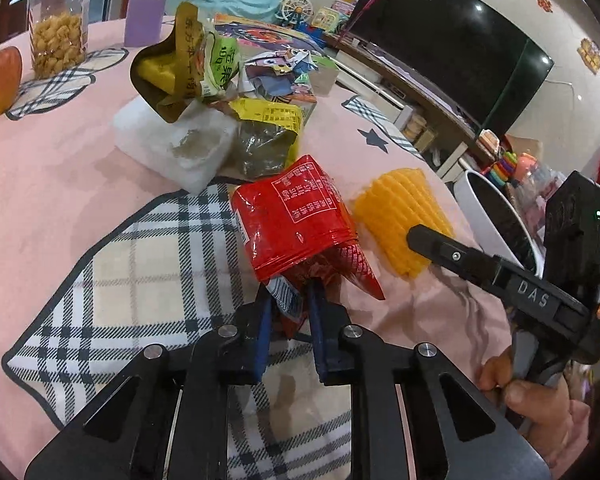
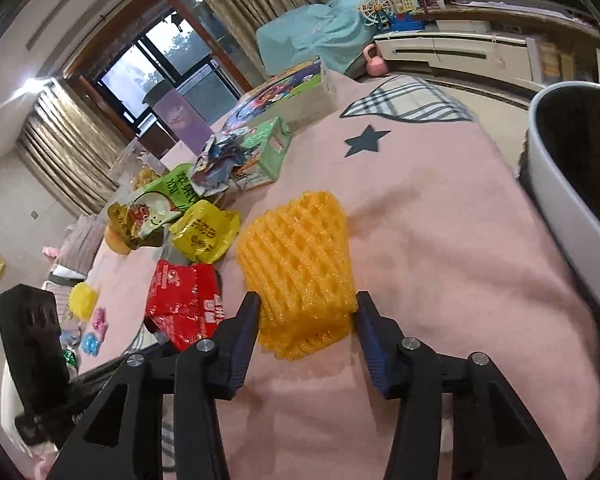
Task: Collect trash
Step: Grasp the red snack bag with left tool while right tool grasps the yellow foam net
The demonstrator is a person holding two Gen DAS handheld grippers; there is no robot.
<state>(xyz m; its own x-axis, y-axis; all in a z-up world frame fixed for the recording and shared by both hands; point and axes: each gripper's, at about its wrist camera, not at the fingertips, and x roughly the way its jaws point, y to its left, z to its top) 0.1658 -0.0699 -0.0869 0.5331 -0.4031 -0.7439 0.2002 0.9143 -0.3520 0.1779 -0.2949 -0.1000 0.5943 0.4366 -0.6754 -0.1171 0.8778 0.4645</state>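
On the pink-covered desk (image 2: 440,220), left gripper (image 1: 290,300) jaws pinch the red wrapper (image 1: 296,224); right gripper (image 2: 306,316) jaws stand apart, flanking the yellow foam net (image 2: 300,248).

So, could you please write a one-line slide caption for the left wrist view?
Left hand-held gripper shut on a red snack wrapper beside orange foam netting on the pink tablecloth.

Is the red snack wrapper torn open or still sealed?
Torn open: the red snack wrapper gapes at its ragged near end, where the left claw pinches it.
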